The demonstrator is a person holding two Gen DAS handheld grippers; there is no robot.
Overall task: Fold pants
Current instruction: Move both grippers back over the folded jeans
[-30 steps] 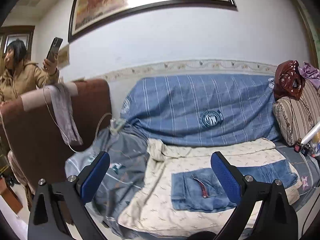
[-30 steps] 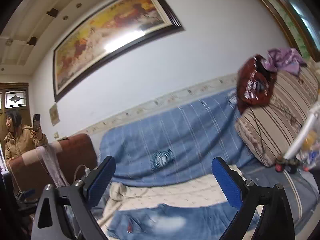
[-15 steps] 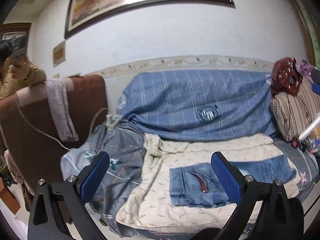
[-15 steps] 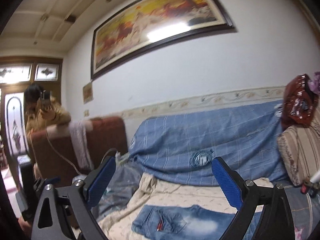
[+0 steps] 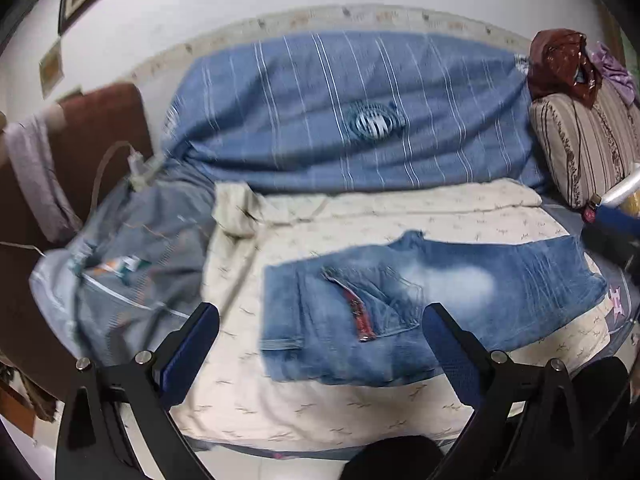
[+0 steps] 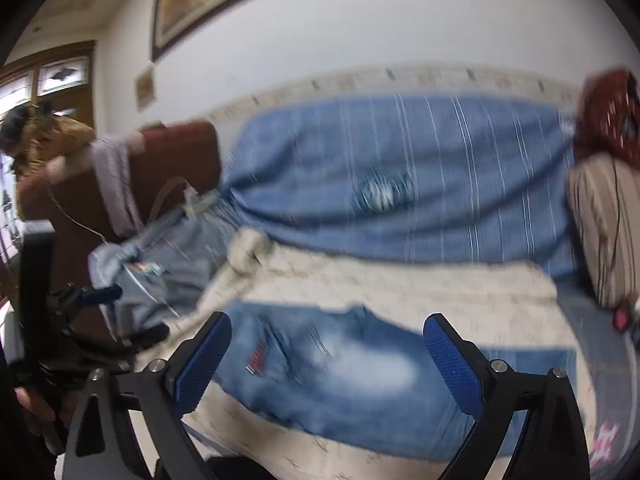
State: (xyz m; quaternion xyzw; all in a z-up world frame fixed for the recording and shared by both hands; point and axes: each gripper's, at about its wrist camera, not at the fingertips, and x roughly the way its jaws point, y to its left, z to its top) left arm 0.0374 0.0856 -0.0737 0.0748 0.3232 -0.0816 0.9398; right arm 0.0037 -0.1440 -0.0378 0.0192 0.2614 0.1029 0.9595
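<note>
The left gripper (image 5: 320, 354) and right gripper (image 6: 328, 364) both gape wide and empty, above the near edge of the jeans (image 5: 420, 304). These lie flat on a cream sheet (image 5: 304, 408) over the sofa (image 5: 360, 112).

left claw (image 5: 320, 350) agape above jeans (image 5: 420, 304)

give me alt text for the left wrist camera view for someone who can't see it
A pair of blue jeans lies flat on a cream blanket covering a sofa seat, seen between the open blue-padded fingers of the left gripper, which holds nothing. A blue striped cover drapes the sofa back, with a striped cushion at the right.
</note>
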